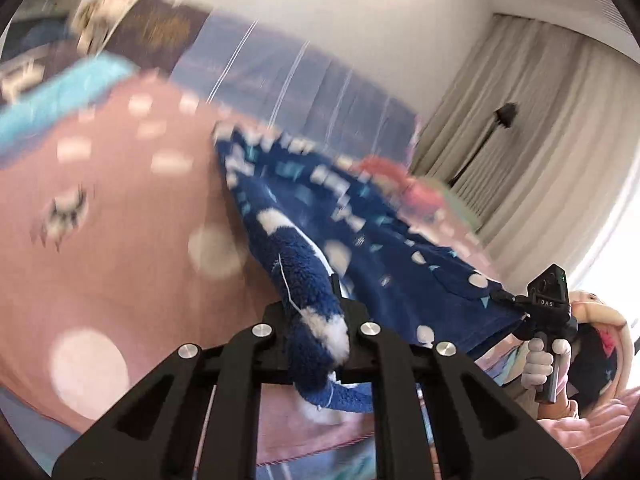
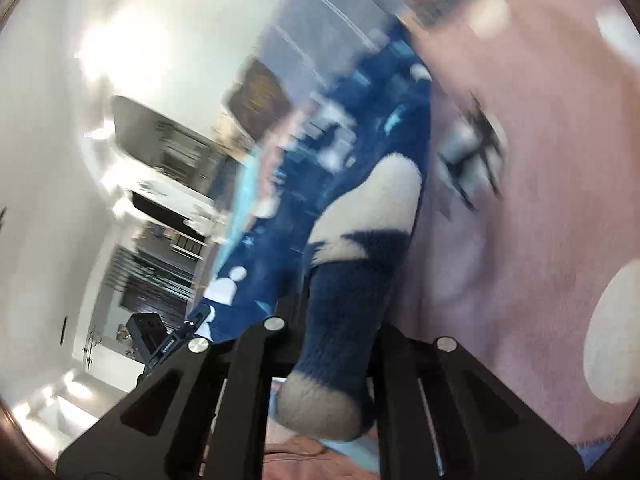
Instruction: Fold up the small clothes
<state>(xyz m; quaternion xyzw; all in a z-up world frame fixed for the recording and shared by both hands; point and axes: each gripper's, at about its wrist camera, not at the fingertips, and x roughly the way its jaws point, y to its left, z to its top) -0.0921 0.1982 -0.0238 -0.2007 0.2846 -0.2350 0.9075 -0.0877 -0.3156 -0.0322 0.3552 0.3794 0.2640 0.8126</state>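
Note:
A small dark blue fleece garment (image 1: pixel 360 236) with white and light blue shapes hangs stretched between both grippers, above a pink blanket (image 1: pixel 120 240) with white dots. My left gripper (image 1: pixel 316 320) is shut on one thick fleece edge of it. My right gripper (image 2: pixel 340 320) is shut on another edge of the garment (image 2: pixel 352 264). In the left wrist view the right gripper (image 1: pixel 508 300) shows at the far right, held by a white-gloved hand (image 1: pixel 538 364). In the right wrist view the left gripper (image 2: pixel 196 320) shows at the lower left, clamped on the cloth.
A blue striped sheet (image 1: pixel 280 76) lies beyond the pink blanket. A light blue cloth (image 1: pixel 60 96) and a pink and green garment (image 1: pixel 424 196) lie on the bed. Beige curtains (image 1: pixel 520 140) hang at the right. Shelves (image 2: pixel 168 208) stand by the white wall.

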